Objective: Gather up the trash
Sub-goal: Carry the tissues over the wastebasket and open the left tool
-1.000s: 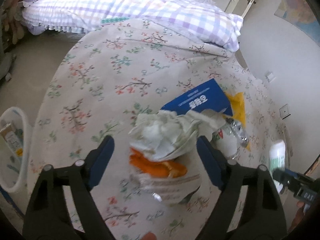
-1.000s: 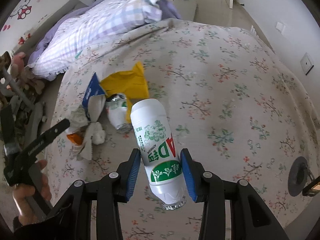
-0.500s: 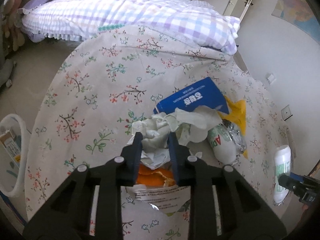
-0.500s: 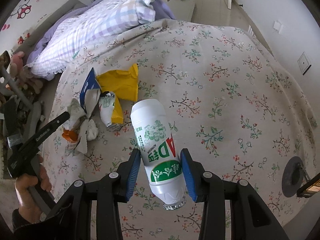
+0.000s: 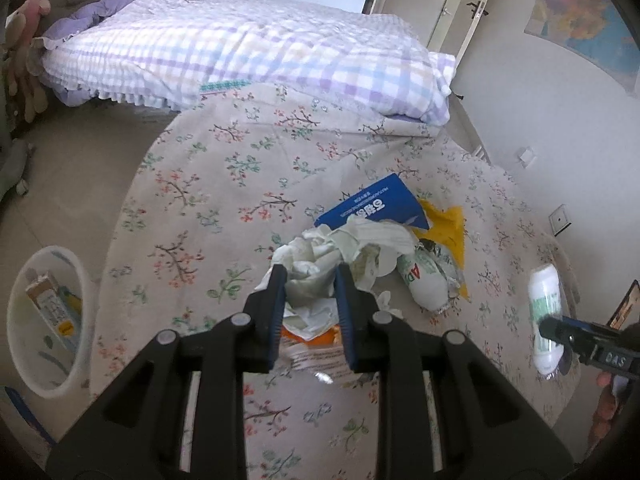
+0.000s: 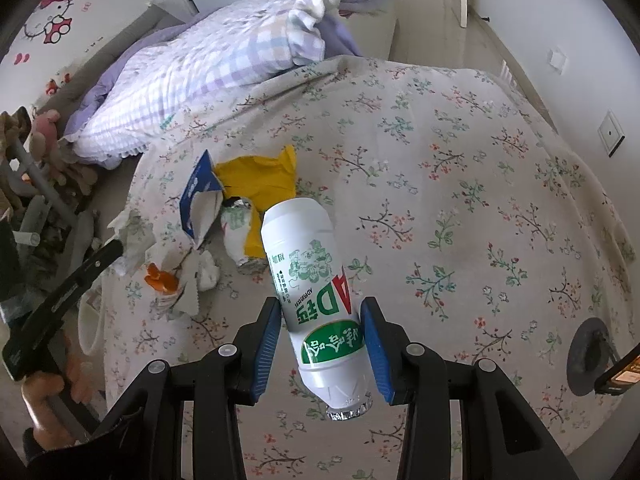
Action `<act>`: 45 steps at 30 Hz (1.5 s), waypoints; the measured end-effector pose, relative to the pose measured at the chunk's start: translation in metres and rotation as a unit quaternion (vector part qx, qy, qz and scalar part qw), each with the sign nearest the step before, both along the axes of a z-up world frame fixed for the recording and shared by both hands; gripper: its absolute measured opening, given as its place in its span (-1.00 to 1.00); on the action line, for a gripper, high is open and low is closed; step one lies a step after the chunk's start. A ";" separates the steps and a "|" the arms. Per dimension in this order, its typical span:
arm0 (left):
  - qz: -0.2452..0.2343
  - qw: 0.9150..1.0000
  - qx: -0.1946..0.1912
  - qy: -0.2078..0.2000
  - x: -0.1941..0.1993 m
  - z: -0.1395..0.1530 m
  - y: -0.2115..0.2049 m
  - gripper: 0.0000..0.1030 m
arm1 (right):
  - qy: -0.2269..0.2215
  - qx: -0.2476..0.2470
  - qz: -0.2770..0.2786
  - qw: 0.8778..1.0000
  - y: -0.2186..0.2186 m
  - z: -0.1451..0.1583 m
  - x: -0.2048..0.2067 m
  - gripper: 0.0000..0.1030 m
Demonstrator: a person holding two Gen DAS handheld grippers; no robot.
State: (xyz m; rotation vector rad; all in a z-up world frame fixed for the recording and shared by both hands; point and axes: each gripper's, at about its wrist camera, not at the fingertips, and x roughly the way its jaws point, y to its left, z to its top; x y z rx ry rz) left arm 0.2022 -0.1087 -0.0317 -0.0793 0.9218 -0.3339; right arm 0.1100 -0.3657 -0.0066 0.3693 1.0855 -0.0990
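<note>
On the bed [image 5: 224, 184] before you, crumpled tissues [image 5: 320, 256] lie in front of a flat box [image 5: 372, 208], a bottle [image 5: 424, 280] to their right, a quilt [image 5: 240, 52] behind, and a bin [image 5: 44, 320] on the floor at left.

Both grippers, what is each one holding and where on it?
Left gripper pinches the crumpled tissue at its near edge; right gripper clamps the white bottle near its neck end.

crumpled white tissue wad [image 5: 316, 264] lifted off bedspread; white green-labelled bottle [image 6: 316, 280] held tilted, cap down.
</note>
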 end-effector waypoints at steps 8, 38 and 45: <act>0.006 1.000 0.005 -0.005 -0.012 0.012 0.029 -0.49 | -0.012 0.006 0.021 1.000 0.024 0.007 0.005 -0.18; 0.133 0.990 0.040 0.021 -0.030 0.003 0.195 -0.49 | -0.026 0.032 0.144 0.989 0.183 -0.007 0.059 -0.18; 0.164 0.985 0.041 0.038 -0.026 -0.010 0.231 -0.46 | -0.027 0.032 0.173 0.984 0.225 -0.017 0.071 -0.18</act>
